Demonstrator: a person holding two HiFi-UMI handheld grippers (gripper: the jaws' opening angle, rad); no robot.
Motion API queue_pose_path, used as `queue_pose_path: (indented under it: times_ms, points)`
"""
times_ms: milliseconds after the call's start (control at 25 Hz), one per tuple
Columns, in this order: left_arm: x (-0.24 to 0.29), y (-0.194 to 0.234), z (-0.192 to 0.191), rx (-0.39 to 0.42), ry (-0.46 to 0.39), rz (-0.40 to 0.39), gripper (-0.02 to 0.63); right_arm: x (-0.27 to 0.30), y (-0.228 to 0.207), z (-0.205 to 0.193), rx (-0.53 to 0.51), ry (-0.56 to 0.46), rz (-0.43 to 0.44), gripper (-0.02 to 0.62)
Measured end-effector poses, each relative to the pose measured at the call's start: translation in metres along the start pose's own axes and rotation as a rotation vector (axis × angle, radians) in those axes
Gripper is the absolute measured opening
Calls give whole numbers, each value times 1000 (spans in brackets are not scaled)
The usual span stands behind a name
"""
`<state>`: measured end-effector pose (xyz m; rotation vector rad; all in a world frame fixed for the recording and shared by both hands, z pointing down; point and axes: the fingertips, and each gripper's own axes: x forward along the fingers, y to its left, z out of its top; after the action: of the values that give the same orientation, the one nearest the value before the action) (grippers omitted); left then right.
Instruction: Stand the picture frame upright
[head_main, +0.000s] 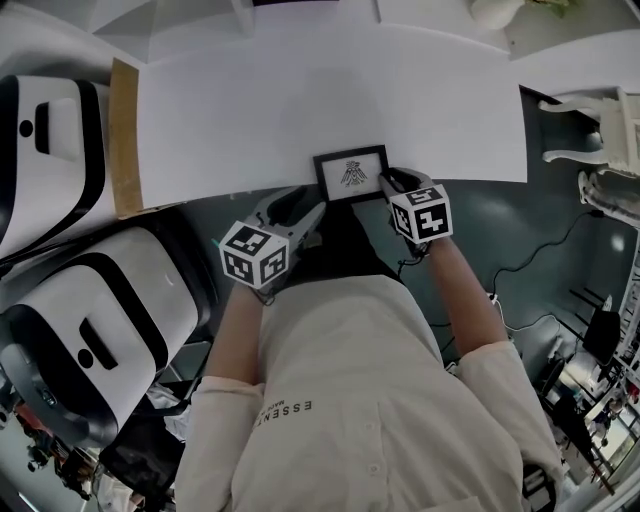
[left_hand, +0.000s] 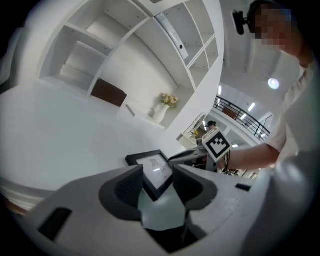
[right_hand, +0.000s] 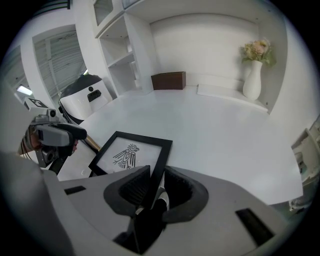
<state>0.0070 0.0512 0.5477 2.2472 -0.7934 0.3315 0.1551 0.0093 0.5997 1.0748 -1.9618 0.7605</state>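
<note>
Room: white shelving (left_hand: 150, 45) rises behind the surface. Its upper bays are cut off in both gripper views.
Surface: white (head_main: 300, 110), broad and bare beyond the frame. The far edge runs out of the top of the head view. A brown strip (head_main: 124, 140) lies along the left edge.
Housings: two white-and-black machine housings (head_main: 90, 340) crowd the left side, close by the left arm. Both are partly cropped.
Floor: dark grey (head_main: 480, 225) on the right, with a cable (head_main: 540, 255) trailing across it.
Shirt: pale (head_main: 360, 400), fills the lower head view and hides what lies beneath it.
Left claw (head_main: 312, 212): jaws stand apart. The frame's near left corner sits between the tips, and neither pad is seen pressing on it.
Right claw (right_hand: 156, 175): closed on the frame's right rail, which runs between the two pads.
Picture frame (head_main: 351, 172): black, with a bird print, at the near edge of the surface between the two claws. I cannot tell whether it lies flat or slightly raised.
Vase (right_hand: 252, 75): white, with flowers, on the far ledge, well apart from the frame.
Box (right_hand: 168, 80): brown, at the far side by the shelving.
</note>
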Motion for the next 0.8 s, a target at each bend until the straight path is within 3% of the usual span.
queue_pose_path:
  times_ms: [160,360,520,800]
  points:
    - [17,5,-14,-170,12,-36,183,-1,-2,-2,7,-5,7,98]
    - [26,23,-22,-415,-20,-17,181,-1,-1,-1,-9,-6,16,98]
    - [40,21,-31,-585,7,-102,179,-2,-2,-1,-21,-1,26,98]
    - [59,25,-35,-745,-10,-173,166,0,-2,0,-33,4,42,98]
